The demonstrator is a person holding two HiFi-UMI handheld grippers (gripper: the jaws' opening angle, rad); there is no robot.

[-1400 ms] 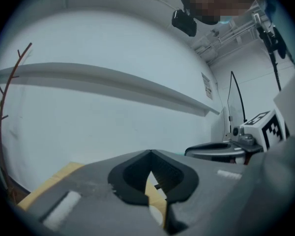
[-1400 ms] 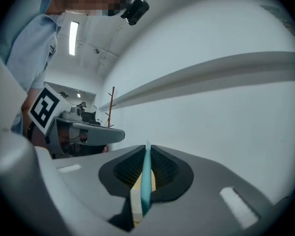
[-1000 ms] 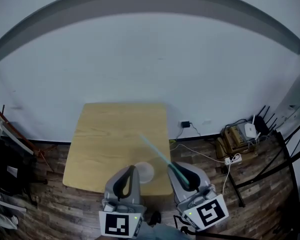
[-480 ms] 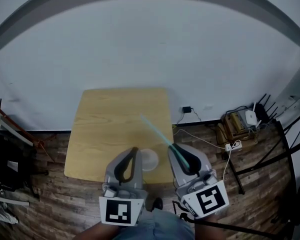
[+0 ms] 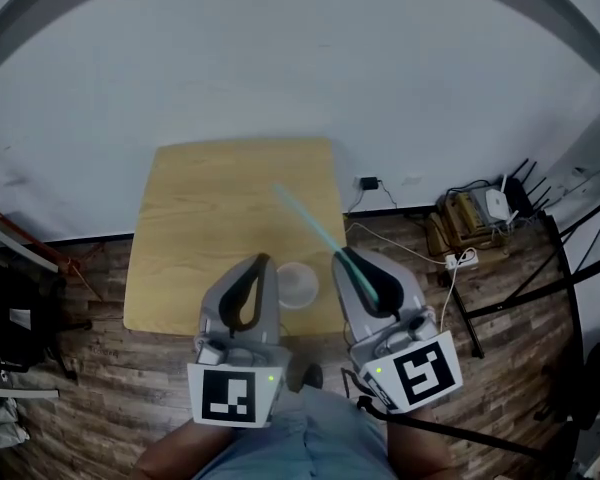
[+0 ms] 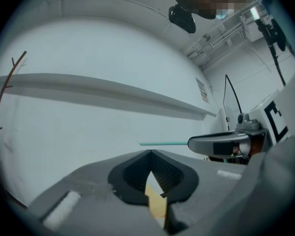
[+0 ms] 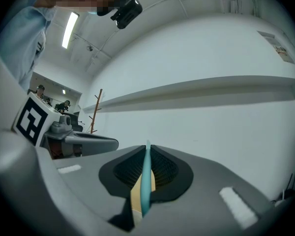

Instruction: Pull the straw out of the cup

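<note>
A white cup (image 5: 298, 284) stands near the front edge of the wooden table (image 5: 210, 208). The teal straw (image 5: 315, 230) is out of the cup and slants up and to the left over the table. My right gripper (image 5: 342, 258) is shut on its lower end. In the right gripper view the straw (image 7: 146, 181) runs straight between the pads of the right gripper (image 7: 147, 149). My left gripper (image 5: 263, 260) hovers just left of the cup. In the left gripper view the left gripper (image 6: 150, 152) has its tips together and nothing between them. The straw (image 6: 162, 143) shows there ahead of it.
A white wall rises behind the table. Right of the table, cables, a power strip (image 5: 458, 260) and a box (image 5: 460, 213) lie on the wood floor. A black metal frame (image 5: 570, 298) stands at far right, and dark furniture (image 5: 10, 318) at far left.
The head view has shifted, so the table, cup and grippers sit higher in the picture. The straw stays gripped by the right gripper, outside the cup. Both grippers have barely moved against the cup.
</note>
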